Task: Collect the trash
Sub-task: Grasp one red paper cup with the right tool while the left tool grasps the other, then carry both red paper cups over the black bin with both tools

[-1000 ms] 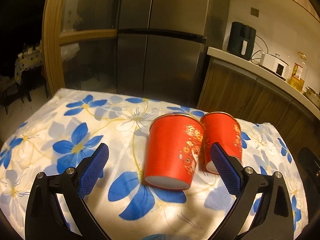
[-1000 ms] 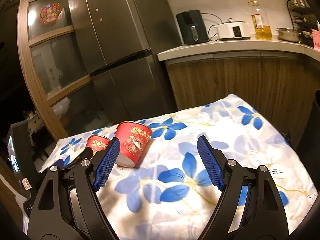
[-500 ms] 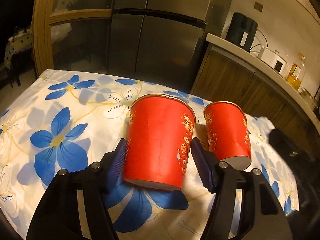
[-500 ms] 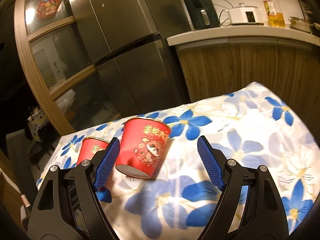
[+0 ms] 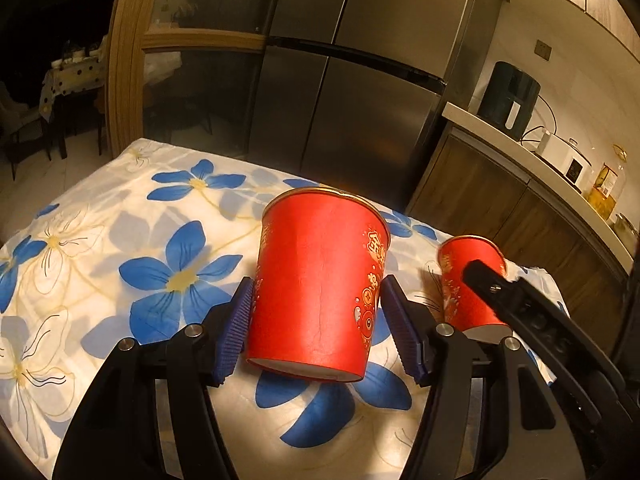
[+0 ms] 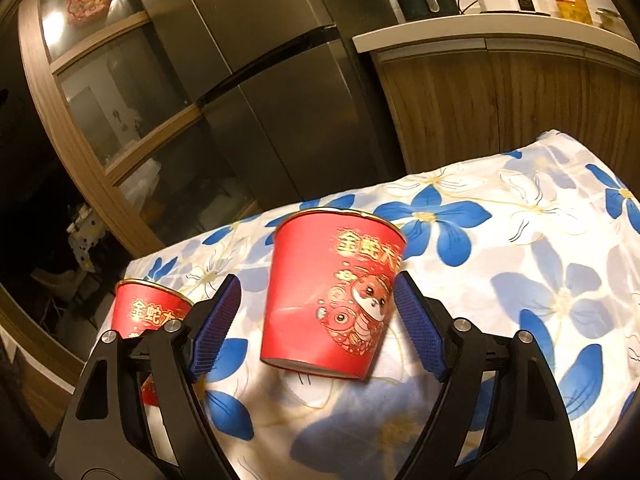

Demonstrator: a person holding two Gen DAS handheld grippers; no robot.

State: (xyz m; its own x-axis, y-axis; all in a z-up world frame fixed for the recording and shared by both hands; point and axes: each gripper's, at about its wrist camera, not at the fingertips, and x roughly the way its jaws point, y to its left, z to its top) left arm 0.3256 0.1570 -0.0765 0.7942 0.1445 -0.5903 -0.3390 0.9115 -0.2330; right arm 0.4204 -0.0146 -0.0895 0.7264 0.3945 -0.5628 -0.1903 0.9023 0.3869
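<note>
Paper cups, light and easily crushed: left gripper (image 5: 316, 334) clamps one cup (image 5: 318, 288) mid-wall, pads at nine and three o'clock, while right gripper (image 6: 316, 324) is closing, not yet touching, around the other cup (image 6: 334, 296).

Two red paper cups with gold lettering stand upright, side by side but apart, near the table's far edge: one (image 5: 316, 280), the other (image 5: 468, 280).

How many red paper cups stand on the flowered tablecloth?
2. One cup stands between the left gripper's pads; the other cup stands between the right gripper's closing pads.
</note>
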